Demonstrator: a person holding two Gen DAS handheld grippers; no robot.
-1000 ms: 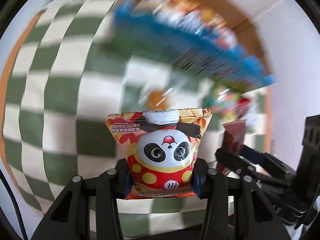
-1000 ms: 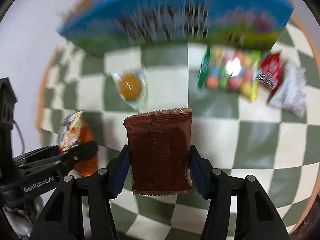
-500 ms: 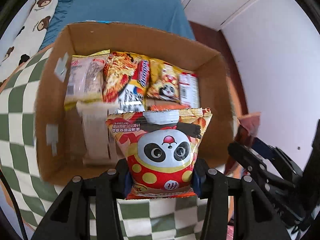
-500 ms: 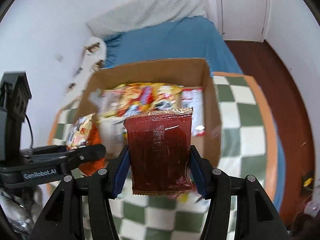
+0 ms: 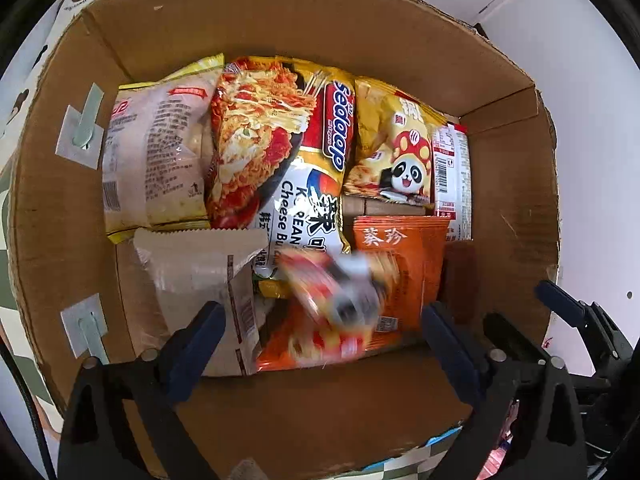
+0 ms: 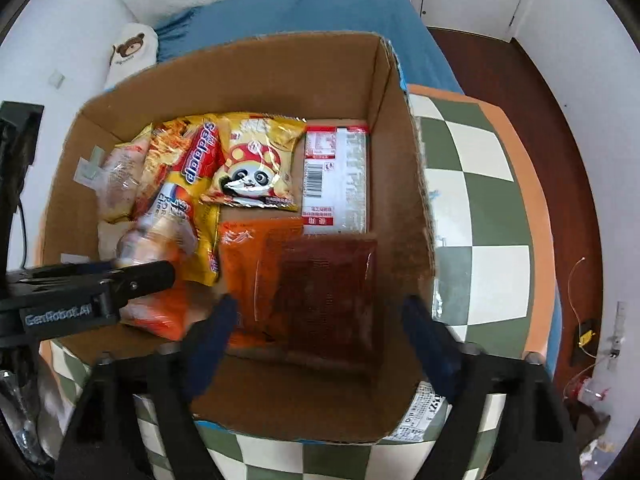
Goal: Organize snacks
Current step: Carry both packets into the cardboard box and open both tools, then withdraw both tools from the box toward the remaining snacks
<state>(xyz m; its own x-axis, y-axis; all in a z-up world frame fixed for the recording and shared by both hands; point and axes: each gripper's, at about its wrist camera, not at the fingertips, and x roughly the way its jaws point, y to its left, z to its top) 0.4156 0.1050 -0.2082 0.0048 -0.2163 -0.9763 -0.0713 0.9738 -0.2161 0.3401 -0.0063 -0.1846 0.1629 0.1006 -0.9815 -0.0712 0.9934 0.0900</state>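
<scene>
An open cardboard box (image 5: 280, 20) fills the left wrist view, with snack packets lying in it. My left gripper (image 5: 322, 320) hangs over its near side, jaws opening wide. The red panda snack bag (image 5: 340, 300) is a blur between the fingers, free of both pads and dropping into the box. In the right wrist view my right gripper (image 6: 320, 312) stands over the same box (image 6: 260, 76), jaws opening too. The dark red packet (image 6: 328, 280) is blurred below, clear of the pads, falling at the box's right side. One finger of my left gripper (image 6: 136, 280) shows at the left.
In the box lie a Sedaap noodle pack (image 5: 280, 140), a yellow panda bag (image 5: 400, 148), an orange packet (image 5: 396, 248) and a pale bag (image 5: 152, 152). The box stands on a green-and-white checked cloth (image 6: 480, 200). A blue bed (image 6: 300, 12) lies behind it.
Both hands went from over the checked table to above the box. Both grippers went from shut on their packets to open, and the panda bag and dark red packet are dropping.
</scene>
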